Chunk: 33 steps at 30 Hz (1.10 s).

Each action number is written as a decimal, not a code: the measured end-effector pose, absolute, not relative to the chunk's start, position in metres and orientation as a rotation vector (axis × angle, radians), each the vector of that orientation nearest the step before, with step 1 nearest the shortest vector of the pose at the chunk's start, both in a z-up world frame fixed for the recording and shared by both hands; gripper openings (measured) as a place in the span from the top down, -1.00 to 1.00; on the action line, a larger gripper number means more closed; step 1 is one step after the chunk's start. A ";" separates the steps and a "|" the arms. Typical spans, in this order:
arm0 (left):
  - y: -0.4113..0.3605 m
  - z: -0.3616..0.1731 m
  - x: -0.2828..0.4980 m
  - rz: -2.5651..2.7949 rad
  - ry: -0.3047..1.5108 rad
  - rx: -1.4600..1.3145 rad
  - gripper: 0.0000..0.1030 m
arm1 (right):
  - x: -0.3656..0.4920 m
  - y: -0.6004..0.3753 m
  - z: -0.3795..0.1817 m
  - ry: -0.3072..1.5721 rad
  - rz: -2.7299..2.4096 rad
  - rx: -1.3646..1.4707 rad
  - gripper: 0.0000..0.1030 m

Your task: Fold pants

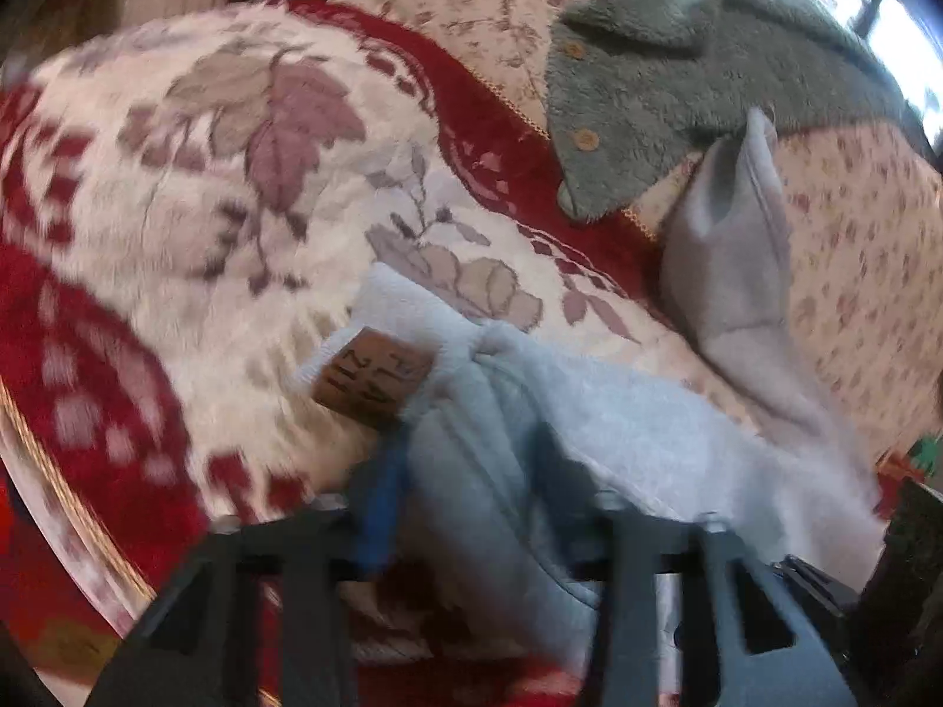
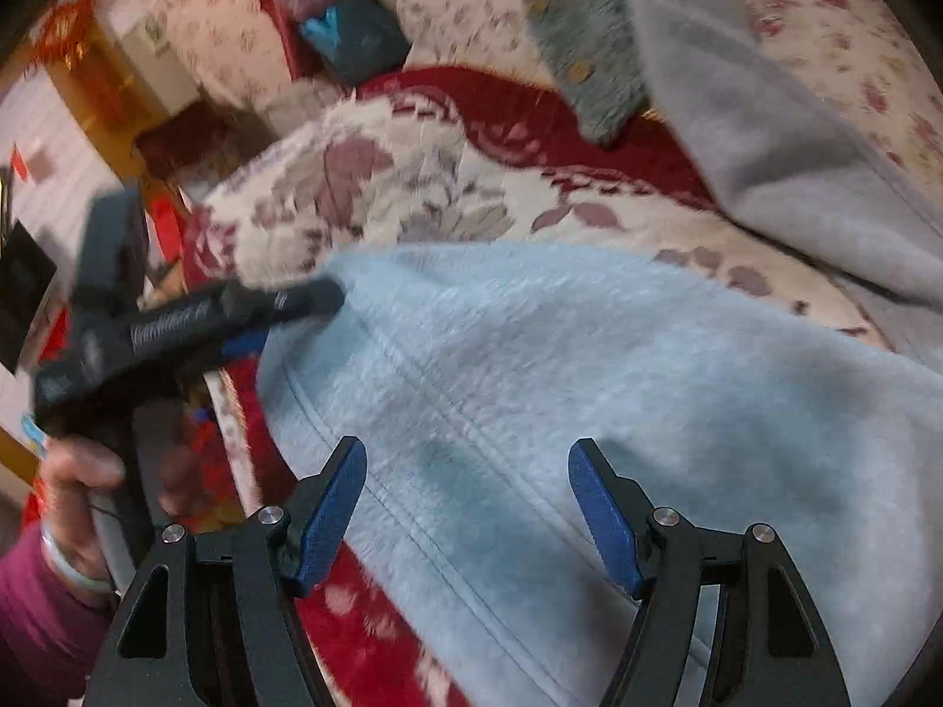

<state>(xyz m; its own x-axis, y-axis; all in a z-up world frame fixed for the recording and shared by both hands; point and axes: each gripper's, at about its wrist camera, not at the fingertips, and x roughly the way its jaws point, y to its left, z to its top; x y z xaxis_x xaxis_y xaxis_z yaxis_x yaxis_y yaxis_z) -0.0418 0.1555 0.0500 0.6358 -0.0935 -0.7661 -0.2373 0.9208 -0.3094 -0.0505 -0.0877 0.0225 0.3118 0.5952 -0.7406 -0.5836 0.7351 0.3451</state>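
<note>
The left gripper (image 2: pixel 318 297) reaches in level from the left, its handle gripped in the person's left hand (image 2: pixel 82 506), jaws clenched on a bunched edge of the pale blue fleece pants (image 2: pixel 589 389). The pants lie spread over a red floral blanket (image 1: pixel 177 188). Further right, the right gripper (image 2: pixel 468 515) hovers above the fabric, jaws released and wide apart.

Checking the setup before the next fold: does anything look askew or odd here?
The light blue pants are bunched where the left gripper pinches them, one leg twisted upward. The right gripper hovers open. A green fleece top lies beside them.
</note>
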 end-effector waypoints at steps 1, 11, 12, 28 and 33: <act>0.160 0.050 -0.042 0.081 0.880 -0.407 0.38 | -0.050 -0.085 0.021 0.979 0.780 0.015 -0.50; 0.170 0.051 -0.060 0.223 0.904 -0.387 -0.46 | -0.077 -0.112 0.040 0.930 0.815 0.005 -0.55; 0.167 0.056 -0.062 0.224 0.895 -0.381 -0.50 | -0.081 -0.123 0.045 0.915 0.811 0.008 -0.55; 0.000 0.080 -0.058 -0.084 0.893 -0.209 -0.62 | -0.110 -0.335 0.089 0.813 0.415 0.164 -0.60; -0.050 0.078 -0.056 -0.188 0.905 -0.191 -0.62 | -0.117 -0.454 0.104 0.795 0.183 0.239 -0.70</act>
